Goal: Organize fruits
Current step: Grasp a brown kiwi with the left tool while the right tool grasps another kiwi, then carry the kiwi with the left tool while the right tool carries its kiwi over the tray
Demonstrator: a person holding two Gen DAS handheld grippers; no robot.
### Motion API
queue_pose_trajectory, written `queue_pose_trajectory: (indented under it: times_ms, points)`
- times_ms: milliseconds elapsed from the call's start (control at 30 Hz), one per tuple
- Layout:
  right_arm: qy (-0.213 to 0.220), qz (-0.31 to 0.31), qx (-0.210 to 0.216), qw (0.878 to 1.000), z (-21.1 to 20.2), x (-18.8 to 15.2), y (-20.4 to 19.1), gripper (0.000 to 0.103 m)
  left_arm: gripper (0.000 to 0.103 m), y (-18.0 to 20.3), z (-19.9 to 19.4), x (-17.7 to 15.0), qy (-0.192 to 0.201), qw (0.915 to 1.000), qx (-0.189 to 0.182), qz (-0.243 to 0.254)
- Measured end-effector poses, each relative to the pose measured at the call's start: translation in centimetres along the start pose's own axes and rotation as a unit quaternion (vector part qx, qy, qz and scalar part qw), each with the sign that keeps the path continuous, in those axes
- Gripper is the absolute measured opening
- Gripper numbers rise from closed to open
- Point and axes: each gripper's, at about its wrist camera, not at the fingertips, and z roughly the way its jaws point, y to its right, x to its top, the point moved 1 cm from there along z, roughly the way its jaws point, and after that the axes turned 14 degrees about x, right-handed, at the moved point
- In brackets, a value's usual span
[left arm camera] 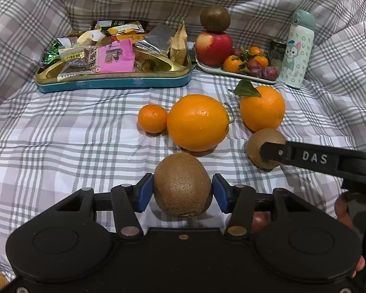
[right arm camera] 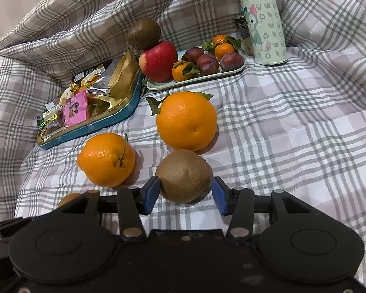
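Observation:
My left gripper point(left arm camera: 183, 191) is shut on a brown kiwi point(left arm camera: 183, 185), its blue pads pressed against both sides. A second kiwi point(right arm camera: 184, 175) rests on the checked cloth between the pads of my right gripper point(right arm camera: 186, 193). These jaws stand open, with a thin gap at the right pad. In the left wrist view one black finger point(left arm camera: 275, 151) of the right gripper crosses that kiwi point(left arm camera: 258, 146). Behind lie a large orange point(left arm camera: 197, 122), a small mandarin point(left arm camera: 152, 118) and a leafy orange point(left arm camera: 262, 108). The pale fruit tray point(left arm camera: 234, 74) carries an apple point(left arm camera: 213, 47) with a third kiwi point(left arm camera: 215, 19) on top, plus mandarins and plums.
A blue and gold tin point(left arm camera: 114, 83) full of snack packets sits at the back left. A patterned flask point(left arm camera: 297, 48) and a small dark can point(left arm camera: 278, 48) stand right of the tray. Raised folds of cloth ring the area. A plum point(left arm camera: 259, 221) shows under my left gripper.

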Motion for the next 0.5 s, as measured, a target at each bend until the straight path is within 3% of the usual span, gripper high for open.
queue_pose_trajectory:
  times_ms: [500]
  points:
    - [-0.003, 0.004, -0.01, 1.0, 2.7, 0.8, -0.3, 0.057, 0.058, -1.1, -0.1, -0.4, -0.002, 0.9999, 0.003, -0.01]
